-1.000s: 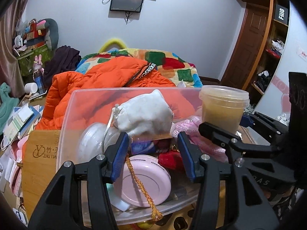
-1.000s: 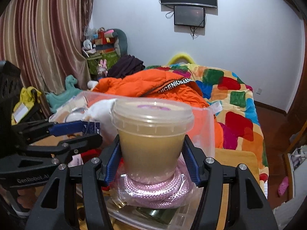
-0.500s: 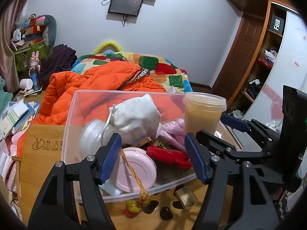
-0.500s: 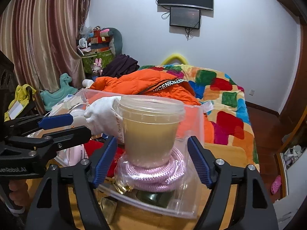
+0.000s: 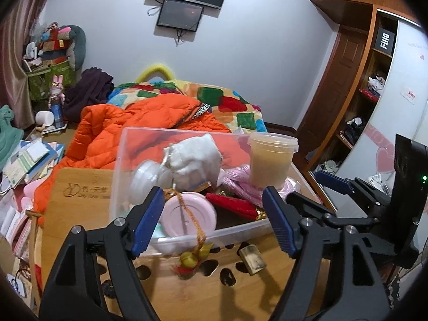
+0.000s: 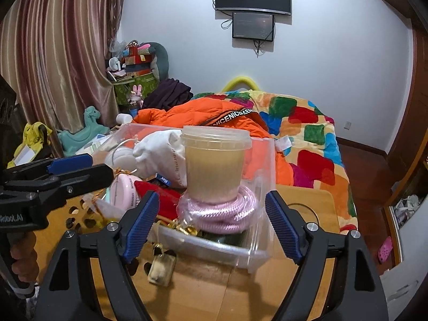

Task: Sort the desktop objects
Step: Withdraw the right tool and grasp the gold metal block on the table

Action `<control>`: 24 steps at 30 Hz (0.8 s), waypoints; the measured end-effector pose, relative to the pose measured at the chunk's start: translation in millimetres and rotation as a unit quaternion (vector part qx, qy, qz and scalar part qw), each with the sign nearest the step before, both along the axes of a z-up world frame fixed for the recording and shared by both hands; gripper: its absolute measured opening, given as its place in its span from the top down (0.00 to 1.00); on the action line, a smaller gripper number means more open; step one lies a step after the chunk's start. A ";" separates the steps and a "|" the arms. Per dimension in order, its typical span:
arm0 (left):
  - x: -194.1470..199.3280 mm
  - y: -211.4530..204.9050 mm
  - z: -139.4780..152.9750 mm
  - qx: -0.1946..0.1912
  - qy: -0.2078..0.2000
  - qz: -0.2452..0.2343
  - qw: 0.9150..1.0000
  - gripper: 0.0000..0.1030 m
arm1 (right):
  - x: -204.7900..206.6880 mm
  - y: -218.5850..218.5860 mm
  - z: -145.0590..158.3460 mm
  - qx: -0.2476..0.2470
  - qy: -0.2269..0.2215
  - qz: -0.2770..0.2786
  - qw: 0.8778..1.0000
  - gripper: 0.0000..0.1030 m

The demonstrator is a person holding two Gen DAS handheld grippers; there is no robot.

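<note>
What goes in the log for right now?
left gripper: open, empty | right gripper: open, empty | lidded tub: on pink rope in clear bin

Black hand-held gripper (image 6: 212, 222) frames carry ribbed blue pads (image 6: 140, 223) and silver screws (image 6: 112, 226).

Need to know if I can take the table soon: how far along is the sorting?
Mostly done: the clear bin holds the lidded tub on pink rope, white pouch, pink case. Both the left gripper and right gripper are open, empty. Left: gold lighter and tassel charm on the table.
</note>
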State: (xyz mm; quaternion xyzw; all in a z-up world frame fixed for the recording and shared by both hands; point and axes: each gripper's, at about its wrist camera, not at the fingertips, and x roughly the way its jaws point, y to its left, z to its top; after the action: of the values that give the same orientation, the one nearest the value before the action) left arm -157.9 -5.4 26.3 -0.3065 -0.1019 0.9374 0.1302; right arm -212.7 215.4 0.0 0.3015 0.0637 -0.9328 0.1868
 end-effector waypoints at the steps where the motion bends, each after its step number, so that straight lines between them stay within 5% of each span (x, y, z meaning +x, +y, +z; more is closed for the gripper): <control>1: 1.5 -2.0 0.2 0.001 0.001 0.002 1.000 0.27 | 3.4 1.2 0.4 0.000 0.001 -0.002 1.000 0.23; 11: 27.5 -12.9 -10.7 -0.026 0.003 0.027 0.999 0.26 | 32.3 8.8 -5.9 -0.014 -0.006 -0.018 1.000 0.23; 24: 50.3 -19.9 -49.3 -0.062 -0.019 0.039 0.997 0.23 | 53.4 -7.4 -49.0 0.000 -0.056 -0.007 0.998 0.23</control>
State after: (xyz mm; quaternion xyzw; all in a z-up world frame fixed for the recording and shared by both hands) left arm -107.6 -25.2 -23.0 -0.3272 -0.0575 0.9404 0.0723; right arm -159.3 208.0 -49.0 0.3541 0.0514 -0.9156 0.1834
